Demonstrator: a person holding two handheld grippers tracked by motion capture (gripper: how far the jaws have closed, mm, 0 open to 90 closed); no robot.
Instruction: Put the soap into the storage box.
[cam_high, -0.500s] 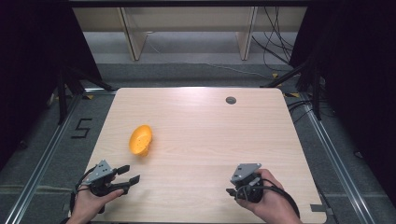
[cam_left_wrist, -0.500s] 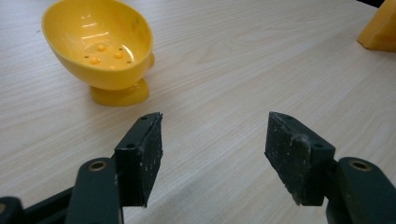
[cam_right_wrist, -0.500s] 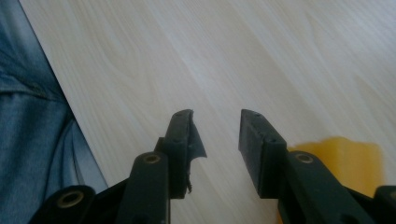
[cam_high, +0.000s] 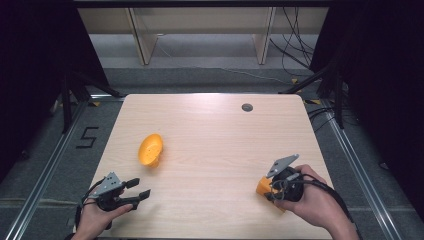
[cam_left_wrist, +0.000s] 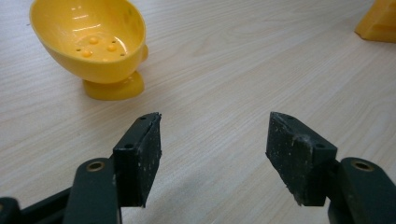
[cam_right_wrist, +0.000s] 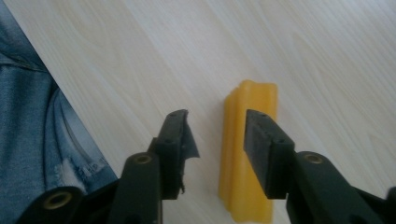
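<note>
Yellow perforated cup (cam_high: 150, 149) stands untouched, left of table (cam_high: 210, 130) centre. Left gripper (cam_high: 140, 189) released, empty, just short of it. Right gripper (cam_right_wrist: 215, 140) parted around yellow block (cam_right_wrist: 243, 154) near the right front edge; nothing yet grasped or joined.

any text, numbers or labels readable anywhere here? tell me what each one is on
"5", in black on the grey floor left of the table, in the high view.
No other writing can be made out: none on the yellow bowl, the yellow block or the left gripper and right gripper.
</note>
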